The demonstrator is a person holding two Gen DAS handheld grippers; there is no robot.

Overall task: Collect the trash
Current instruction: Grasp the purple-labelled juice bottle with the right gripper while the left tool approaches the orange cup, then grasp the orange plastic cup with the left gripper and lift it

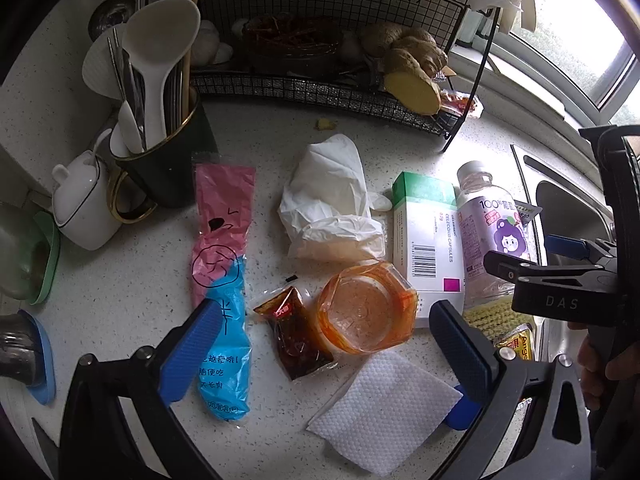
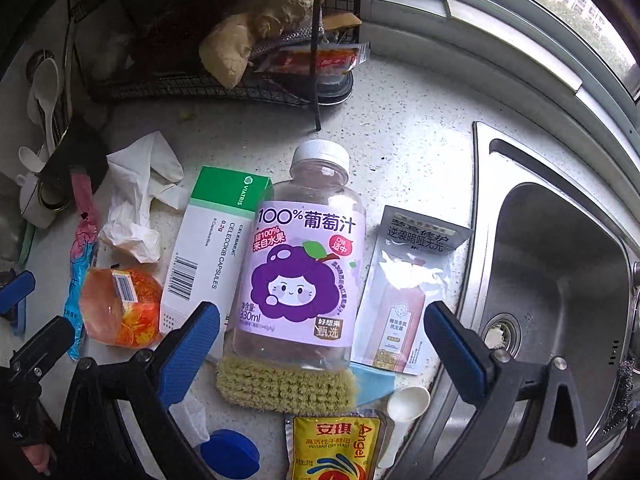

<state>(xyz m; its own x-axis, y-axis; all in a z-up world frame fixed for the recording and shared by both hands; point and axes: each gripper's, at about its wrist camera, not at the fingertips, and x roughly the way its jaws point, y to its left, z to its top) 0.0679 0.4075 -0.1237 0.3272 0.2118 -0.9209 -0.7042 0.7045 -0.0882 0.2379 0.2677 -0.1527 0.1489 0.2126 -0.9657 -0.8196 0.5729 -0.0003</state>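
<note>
From the left wrist, the left gripper (image 1: 326, 344) hangs above the counter (image 1: 120, 300) with its blue fingers (image 1: 192, 350) spread wide and nothing between them. Between the fingers lie a dark sauce packet (image 1: 298, 338) and, just beside it at 3 o'clock, an orange-stained plastic cup (image 1: 366, 308) on its side. A white paper towel (image 1: 384, 406) lies flat at 6 o'clock of the cup, touching it. A pink-and-blue wrapper (image 1: 222, 280) stretches along the left finger. A crumpled tissue (image 1: 332, 204) sits at 12 o'clock of the cup, with a medicine box (image 1: 428, 236) and a juice bottle (image 1: 492, 232) to its 3 o'clock. At 10 o'clock stands a dark utensil holder (image 1: 168, 168); a wire rack (image 1: 320, 80) with ginger (image 1: 412, 72) is at 12 o'clock. The right gripper (image 1: 532, 268) enters at 3 o'clock.

From the right wrist, the right gripper (image 2: 322, 354) is likewise wide open and empty, fingers (image 2: 190, 354) straddling the juice bottle (image 2: 304, 260), which lies on the counter (image 2: 420, 140). The medicine box (image 2: 212, 248) touches it at 9 o'clock; a silver sachet (image 2: 408, 288) lies at 3 o'clock. A scrub brush (image 2: 286, 386) rests against the bottle's base, a yeast packet (image 2: 334, 446) below it. The sink (image 2: 560, 272) fills 3 o'clock.
</note>
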